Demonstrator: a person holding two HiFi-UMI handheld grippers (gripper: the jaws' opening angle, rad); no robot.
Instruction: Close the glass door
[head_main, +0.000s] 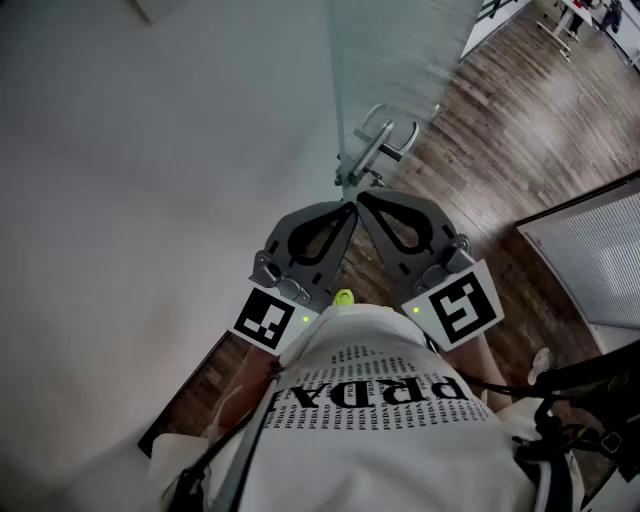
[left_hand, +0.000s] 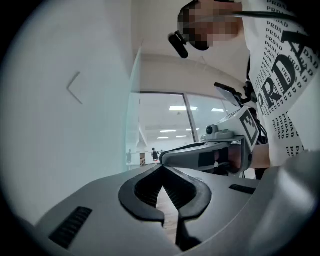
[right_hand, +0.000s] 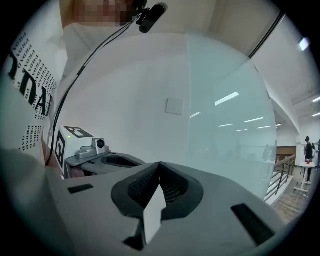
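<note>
The frosted glass door (head_main: 390, 60) stands ahead of me, edge-on beside the white wall (head_main: 150, 150). Its curved metal handle (head_main: 383, 140) sticks out low on the near side. My left gripper (head_main: 348, 207) and right gripper (head_main: 362, 197) are held level side by side, and their tips nearly meet just short of the handle. Both are shut with nothing between the pads. In the left gripper view the shut jaws (left_hand: 161, 166) point along the door's edge (left_hand: 132, 115). The right gripper's shut jaws (right_hand: 159, 164) face the door's frosted pane (right_hand: 225, 115).
Dark wood flooring (head_main: 520, 120) runs to the right of the door. A panel with slatted blinds (head_main: 590, 250) stands at the far right. The person's printed white shirt (head_main: 380, 420) fills the lower middle. A railing (right_hand: 282, 170) and distant people show past the door.
</note>
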